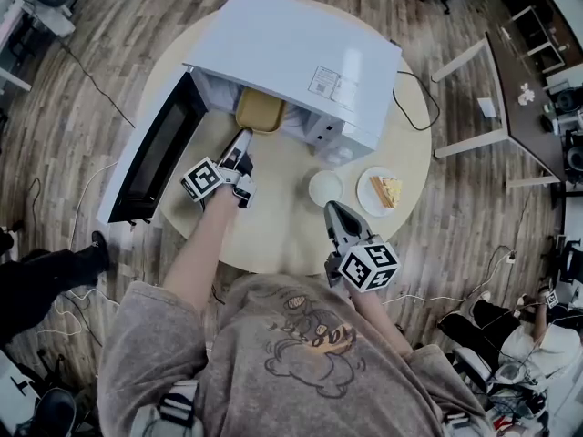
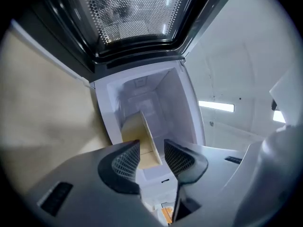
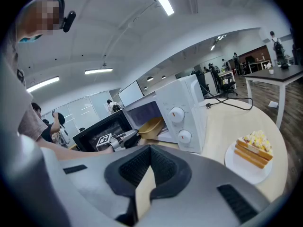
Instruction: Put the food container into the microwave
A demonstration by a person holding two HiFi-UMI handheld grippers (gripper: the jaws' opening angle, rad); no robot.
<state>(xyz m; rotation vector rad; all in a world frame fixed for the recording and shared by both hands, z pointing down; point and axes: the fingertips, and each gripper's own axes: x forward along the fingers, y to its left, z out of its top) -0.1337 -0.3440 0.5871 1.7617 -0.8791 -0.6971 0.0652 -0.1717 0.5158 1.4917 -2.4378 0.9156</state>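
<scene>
The tan food container (image 1: 260, 110) sits in the mouth of the white microwave (image 1: 301, 53), partly out over the sill. My left gripper (image 1: 239, 144) reaches level to its near rim. In the left gripper view the container's wall (image 2: 144, 136) stands edge-on between the two pads, and my left gripper (image 2: 151, 157) is shut on it, with the white cavity (image 2: 151, 93) straight ahead. The right gripper view shows the container (image 3: 151, 126) tilted in the opening. My right gripper (image 1: 339, 221) hangs over the table's near side, shut and empty.
The microwave door (image 1: 155, 153) hangs wide open to the left of my left arm. A white round lid or cup (image 1: 325, 188) and a plate with a slice of cake (image 1: 383, 192) lie on the round table (image 1: 282, 239), right of the microwave. A cable trails at the far right.
</scene>
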